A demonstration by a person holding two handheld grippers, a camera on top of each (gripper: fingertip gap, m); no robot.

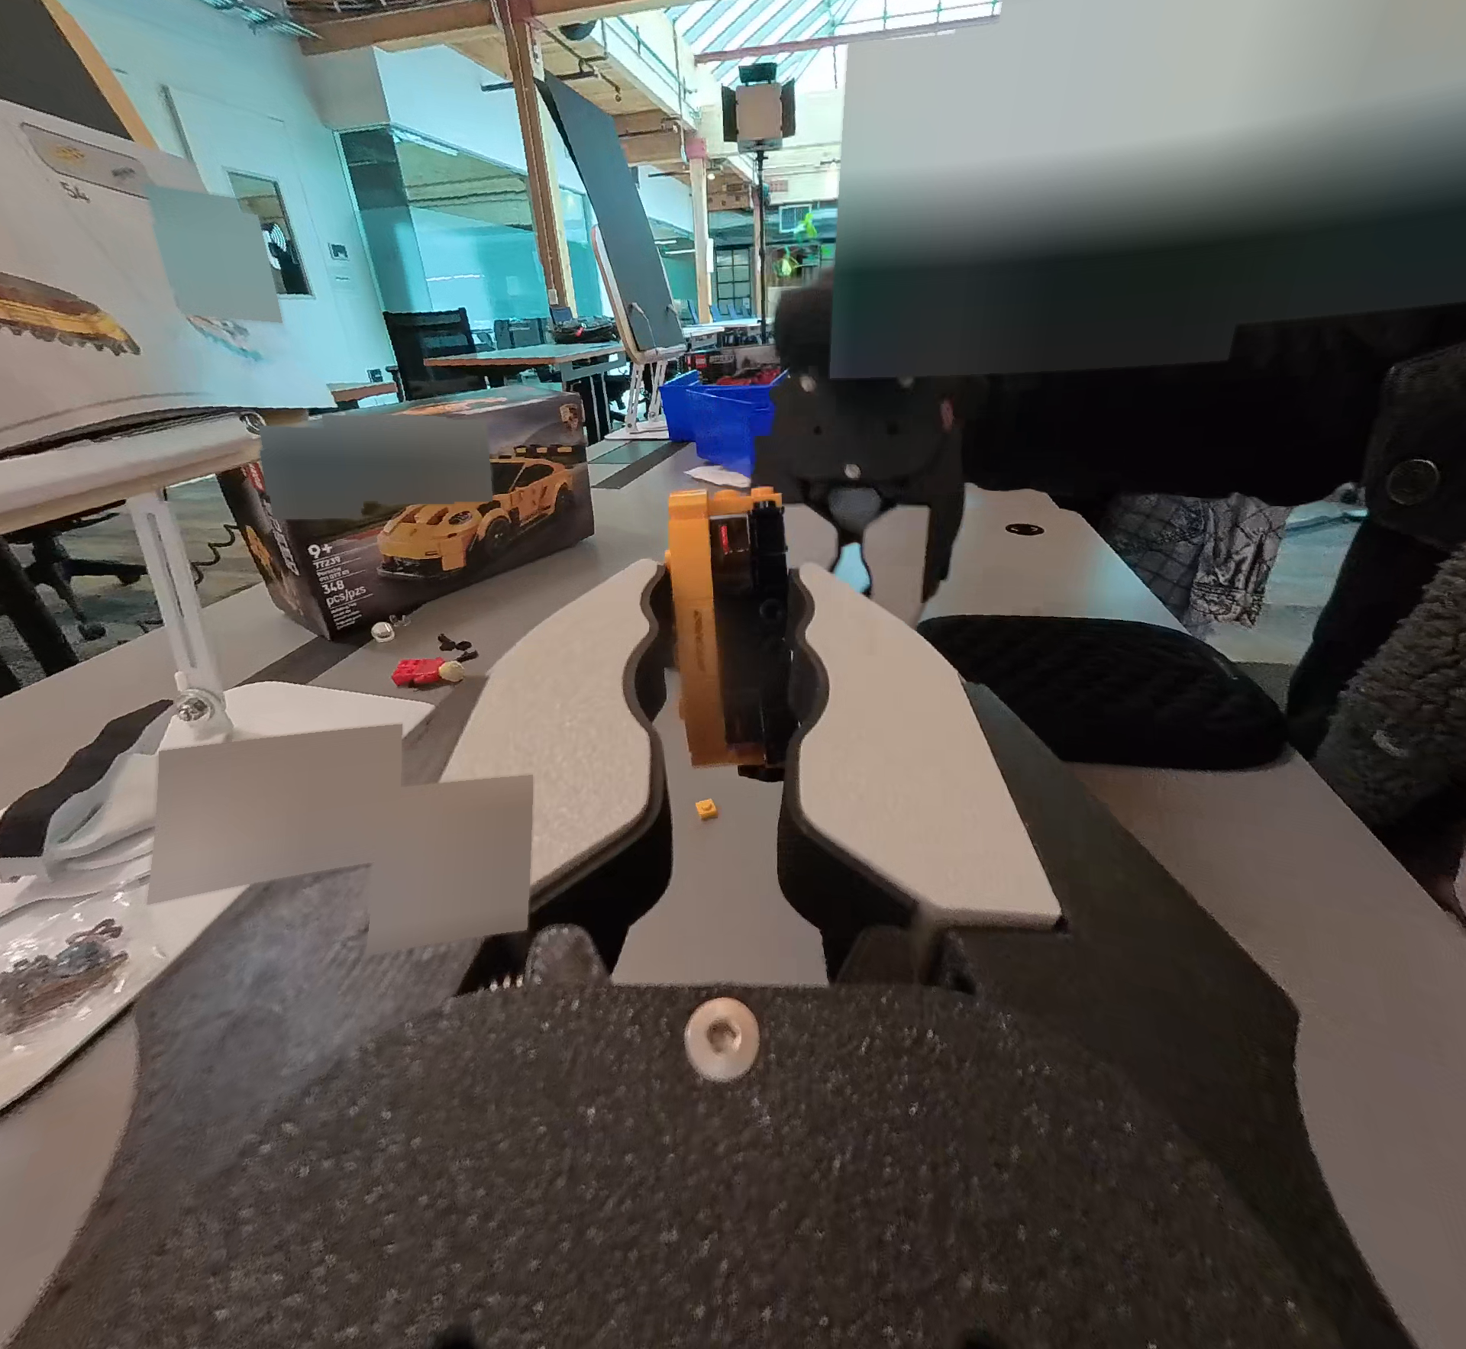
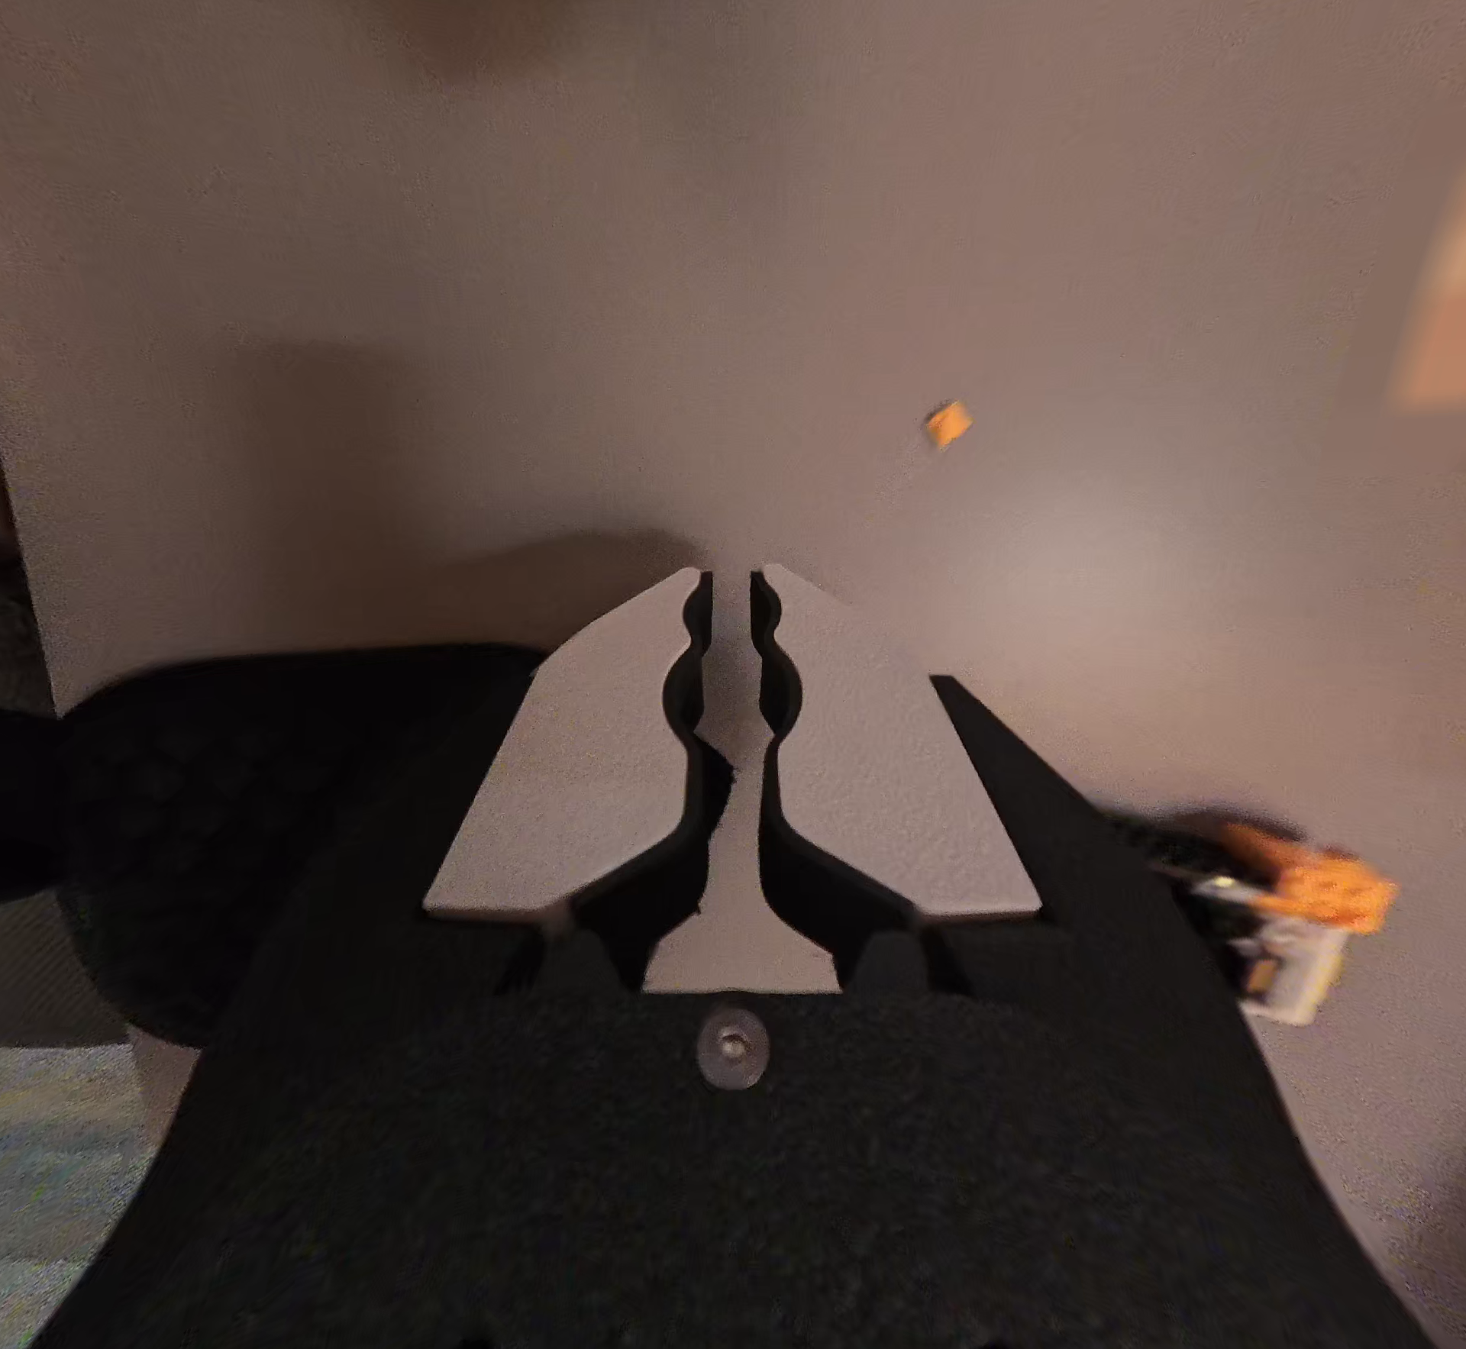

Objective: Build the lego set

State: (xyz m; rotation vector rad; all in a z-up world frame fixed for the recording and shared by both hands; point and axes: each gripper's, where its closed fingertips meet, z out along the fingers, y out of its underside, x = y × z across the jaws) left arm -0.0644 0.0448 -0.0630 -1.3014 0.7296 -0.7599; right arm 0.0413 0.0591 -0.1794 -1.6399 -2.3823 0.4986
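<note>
I see a grey table [image 1: 1190,819]. Lying on it: a small orange stud piece [image 1: 706,809], alone on the bare surface; a red piece [image 1: 420,672] beside tiny black bits [image 1: 458,646]; two clear round pieces [image 1: 383,629] by the set's box [image 1: 428,518]; a bag of parts [image 1: 63,970] near the left edge; a white stand's base [image 1: 317,708].

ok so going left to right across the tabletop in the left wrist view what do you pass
clear bag of small parts → white stand base → red lego piece → lego box → yellow and black car build held in the left gripper → right gripper → black mesh pad
</note>
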